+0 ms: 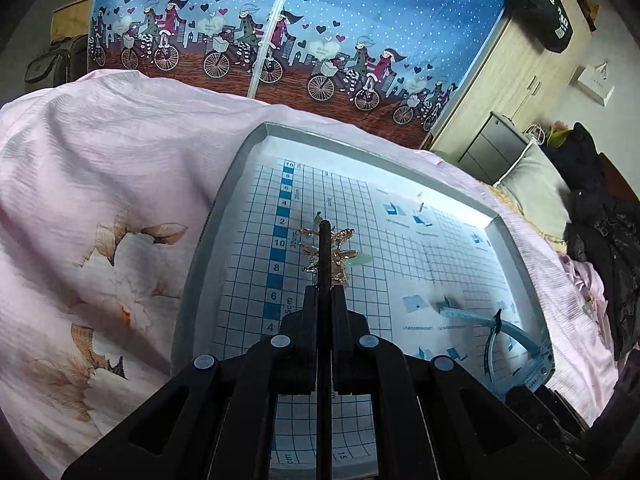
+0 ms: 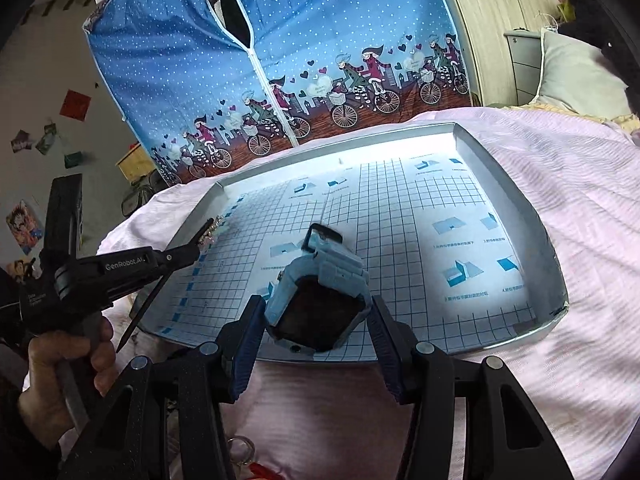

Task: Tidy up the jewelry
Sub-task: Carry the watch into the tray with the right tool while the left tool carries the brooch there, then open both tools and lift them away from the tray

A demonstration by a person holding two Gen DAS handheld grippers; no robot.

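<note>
A shallow grey tray lined with blue-gridded white paper [image 1: 224, 240] lies on a bed covered by a pale pink floral quilt [image 1: 100, 184]. The left hand-held gripper [image 1: 325, 240] has its black fingers pressed together with no gap showing, and a cluster of gold-coloured jewelry with a pale green stone [image 1: 340, 258] sits right at the tips on either side of them; whether the metal is pinched or merely lies under the tips cannot be told from the left wrist view. In the right wrist view the same gripper [image 2: 208, 226] reaches over the tray's left rim, glittering pieces at its tip, and a person's hand [image 2: 68, 360] grips its handle. The right hand-held gripper [image 2: 316, 320] is spread wide, its blue-padded fingers [image 2: 244, 344] standing on either side of a light blue smartwatch with a dark square screen [image 2: 316, 304] near the tray's near edge; the left pad lies very close to the case, the right apart from it. A blue polka-dot fabric wardrobe with cyclist print [image 2: 320, 60] stands behind the bed.
</note>
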